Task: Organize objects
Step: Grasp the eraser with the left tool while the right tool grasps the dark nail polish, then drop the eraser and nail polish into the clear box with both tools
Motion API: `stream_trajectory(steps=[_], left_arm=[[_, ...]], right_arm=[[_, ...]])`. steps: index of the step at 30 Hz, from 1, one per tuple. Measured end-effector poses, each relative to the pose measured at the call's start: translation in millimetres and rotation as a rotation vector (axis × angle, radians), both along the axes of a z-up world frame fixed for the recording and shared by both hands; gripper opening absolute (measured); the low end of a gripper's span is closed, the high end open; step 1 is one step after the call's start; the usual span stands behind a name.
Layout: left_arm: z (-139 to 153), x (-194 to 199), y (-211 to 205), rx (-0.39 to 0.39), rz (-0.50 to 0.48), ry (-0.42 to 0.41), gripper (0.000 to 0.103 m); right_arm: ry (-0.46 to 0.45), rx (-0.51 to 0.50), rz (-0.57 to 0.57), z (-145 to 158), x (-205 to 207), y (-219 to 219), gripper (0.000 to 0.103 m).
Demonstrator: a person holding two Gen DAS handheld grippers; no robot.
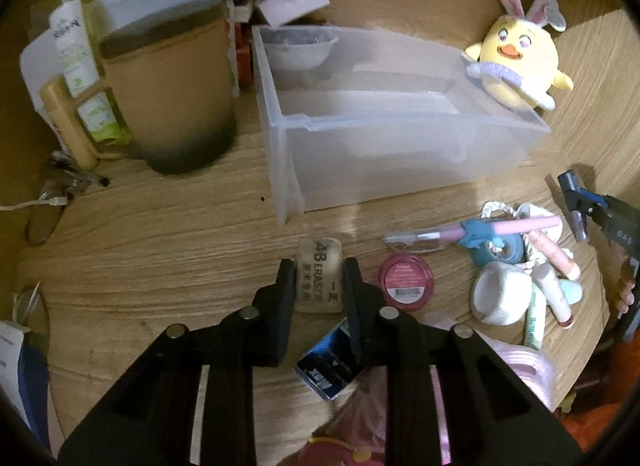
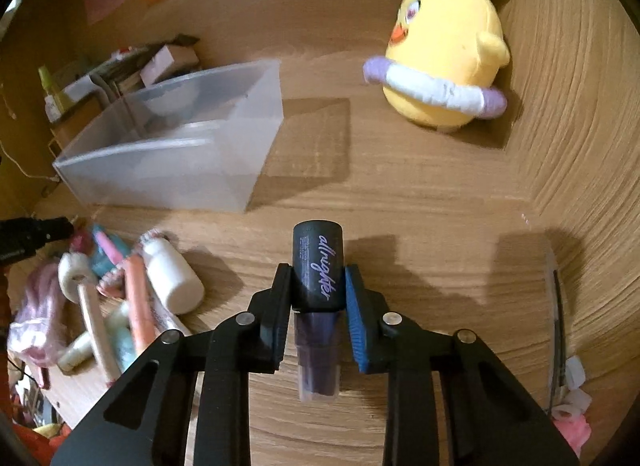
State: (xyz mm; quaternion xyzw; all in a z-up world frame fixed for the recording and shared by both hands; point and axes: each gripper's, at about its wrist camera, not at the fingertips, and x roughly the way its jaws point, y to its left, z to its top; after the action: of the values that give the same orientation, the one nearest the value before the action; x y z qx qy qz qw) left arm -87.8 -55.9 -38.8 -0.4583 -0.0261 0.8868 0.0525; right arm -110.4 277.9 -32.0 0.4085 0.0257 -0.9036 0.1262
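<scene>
In the left wrist view my left gripper (image 1: 319, 269) is shut on a worn white eraser (image 1: 319, 278) that lies on the wooden desk; its fingers press both long sides. In the right wrist view my right gripper (image 2: 318, 272) is shut on a dark spray bottle (image 2: 318, 266) with a black cap and purple lettering, lying on the desk. A translucent plastic bin (image 1: 384, 137) stands behind the eraser, also seen as the bin (image 2: 180, 153) at the left of the right wrist view. The right gripper (image 1: 580, 205) shows at the right edge of the left wrist view.
A pink round tin (image 1: 405, 277) lies right of the eraser, beside a heap of tubes, tape and pens (image 1: 520, 266). A yellow chick plush (image 1: 516, 61) sits behind the bin. A brown mug (image 1: 168, 93) and bottles (image 1: 74, 53) stand at left. A blue box (image 1: 330, 366) lies under the left gripper.
</scene>
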Motion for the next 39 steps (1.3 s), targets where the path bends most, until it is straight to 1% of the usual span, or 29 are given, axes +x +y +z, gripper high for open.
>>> stream_trajectory(steps=[4,7,9,12,15,18,22,27,33,36,39], left_arm=[[23,10,-3,0.015,0.013,0.068,0.023],[45,14,-5,0.025,0.024,0.138,0.023],[60,15,-7,0.032,0.031,0.184,0.023],[76,9,-6,0.035,0.041,0.229,0.023],[84,0,-4,0.033,0.049,0.251,0.023],[89,-13,-2,0.03,0.053,0.252,0.023],[90,-26,-2,0.022,0.054,0.241,0.023],[80,-52,0,0.032,0.035,0.171,0.023],[63,-79,12,-0.01,0.007,0.096,0.023],[53,-89,19,-0.03,-0.011,0.064,0.023],[43,-96,25,-0.039,-0.023,0.035,0.023]], right_arm=[[0.061,-0.022,0.019,23,3,-6,0.023],[0.11,-0.032,0.043,40,3,-13,0.023],[0.144,-0.039,0.059,53,1,-20,0.023],[0.194,-0.052,0.088,72,-4,-31,0.023],[0.234,-0.052,0.113,87,-10,-44,0.023],[0.248,-0.055,0.14,97,-23,-60,0.023],[0.224,-0.064,0.166,97,-42,-74,0.023],[0.156,-0.062,0.209,85,-70,-93,0.023],[0.05,-0.01,0.275,60,-99,-120,0.023],[-0.002,0.038,0.303,43,-108,-134,0.023],[-0.033,0.074,0.316,29,-113,-142,0.023]])
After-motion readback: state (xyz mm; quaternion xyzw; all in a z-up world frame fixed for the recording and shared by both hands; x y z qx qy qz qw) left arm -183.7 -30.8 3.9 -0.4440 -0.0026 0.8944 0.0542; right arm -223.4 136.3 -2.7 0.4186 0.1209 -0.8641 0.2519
